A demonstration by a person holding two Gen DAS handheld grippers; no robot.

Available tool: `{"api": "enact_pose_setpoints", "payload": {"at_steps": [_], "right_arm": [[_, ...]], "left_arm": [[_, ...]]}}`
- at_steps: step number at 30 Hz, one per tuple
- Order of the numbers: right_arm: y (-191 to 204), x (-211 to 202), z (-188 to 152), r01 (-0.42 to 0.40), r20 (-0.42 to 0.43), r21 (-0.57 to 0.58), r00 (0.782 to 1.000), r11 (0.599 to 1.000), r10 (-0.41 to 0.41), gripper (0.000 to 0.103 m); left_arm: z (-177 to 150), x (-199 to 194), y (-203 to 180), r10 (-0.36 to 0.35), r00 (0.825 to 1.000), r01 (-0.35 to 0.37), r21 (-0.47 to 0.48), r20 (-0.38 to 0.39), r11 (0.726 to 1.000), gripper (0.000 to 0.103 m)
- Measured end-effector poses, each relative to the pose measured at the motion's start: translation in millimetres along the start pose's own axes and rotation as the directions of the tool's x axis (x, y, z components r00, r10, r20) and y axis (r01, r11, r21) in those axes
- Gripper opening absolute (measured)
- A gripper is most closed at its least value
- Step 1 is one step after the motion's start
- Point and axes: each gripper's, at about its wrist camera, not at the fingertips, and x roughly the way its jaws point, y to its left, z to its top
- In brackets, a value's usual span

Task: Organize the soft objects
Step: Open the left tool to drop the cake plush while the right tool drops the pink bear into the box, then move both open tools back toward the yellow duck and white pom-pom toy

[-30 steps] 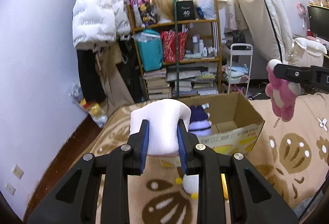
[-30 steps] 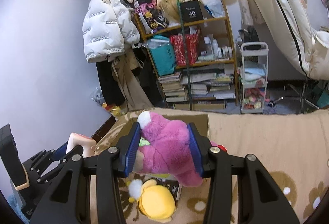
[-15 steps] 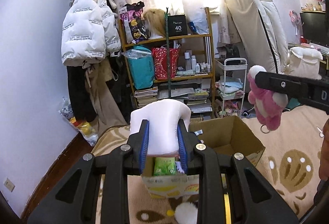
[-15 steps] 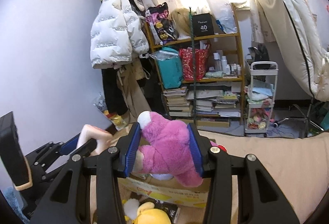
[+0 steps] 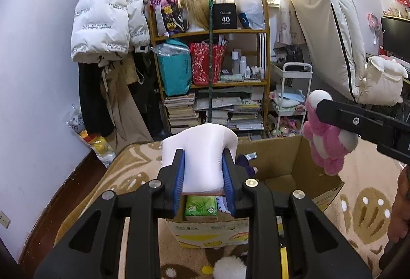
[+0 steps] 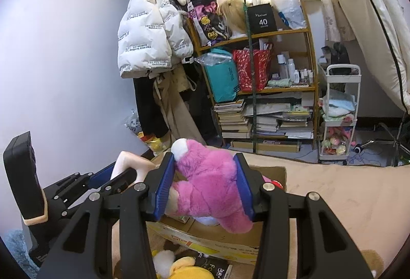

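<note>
My left gripper (image 5: 203,169) is shut on a white soft cushion (image 5: 201,151) and holds it over the near left part of an open cardboard box (image 5: 289,163). A green tissue pack (image 5: 201,207) and a purple toy (image 5: 244,163) lie in the box. My right gripper (image 6: 205,189) is shut on a pink plush toy (image 6: 212,186) and holds it above the box (image 6: 205,240). In the left wrist view the pink plush (image 5: 325,143) hangs over the box's right wall. The white cushion also shows in the right wrist view (image 6: 129,163).
The box stands on a beige patterned rug (image 5: 358,207). A yellow and white plush (image 6: 179,268) lies on the rug in front of the box. A cluttered wooden shelf (image 5: 212,79), a hanging white jacket (image 5: 107,18) and a white trolley (image 5: 292,99) stand behind.
Both grippers have risen and come over the box with their toys still held. The box interior now lies under the white cushion and the pink plush.
</note>
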Motion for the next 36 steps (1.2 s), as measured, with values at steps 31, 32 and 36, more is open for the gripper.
{"api": "enact_pose_setpoints", "payload": {"at_steps": [31,32,36], "right_arm": [[-15.9,22.5,-20.6,0.026,-0.090,0.064,0.996,0.998,-0.020,0.081],[-17.0,22.8,-21.1,0.033,-0.094,0.065,0.995,0.997,-0.027,0.082],[-19.3,17.7,-25.5,0.065,-0.070,0.050,0.996,0.997,-0.061,0.095]], "left_arm": [[-21.9,29.0,-2.1,0.038,0.987,-0.034,0.023,-0.155,0.999,0.074],[-21.9,30.2,-1.6,0.039,0.986,-0.035,0.025,-0.161,0.999,0.076],[-27.1,32.2,2.0,0.066,0.981,-0.060,0.033,-0.184,0.998,0.080]]}}
